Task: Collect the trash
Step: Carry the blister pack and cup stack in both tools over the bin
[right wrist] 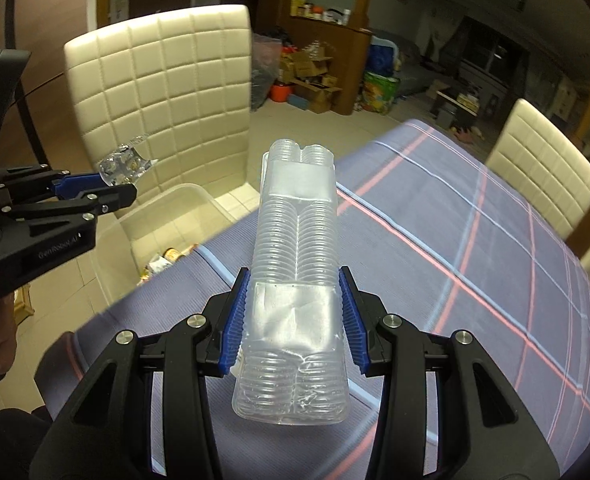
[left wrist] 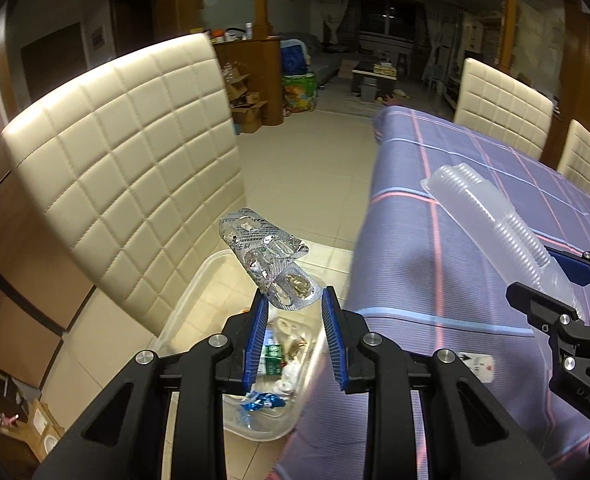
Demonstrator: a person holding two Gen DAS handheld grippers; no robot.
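My left gripper (left wrist: 295, 298) is shut on the lower end of a crumpled silver blister pack (left wrist: 269, 254), which hangs above a clear plastic bin (left wrist: 211, 264) on the floor. The bin holds several scraps, among them a green carton and a blue wrapper. In the right wrist view the left gripper (right wrist: 115, 184) shows at the left with the blister pack (right wrist: 125, 162) over the bin (right wrist: 191, 192). My right gripper (right wrist: 293, 284) is shut on a long clear ribbed plastic package (right wrist: 297, 232), held above the table. In the left wrist view the right gripper (left wrist: 535, 274) and the plastic package (left wrist: 491, 204) appear at the right.
The table (right wrist: 475, 264) wears a purple plaid cloth, and its corner reaches over the bin. A cream quilted chair (left wrist: 127, 152) stands close behind the bin, and two more chairs (left wrist: 503, 108) are at the table's far side. Cardboard boxes (left wrist: 251, 108) lie further back.
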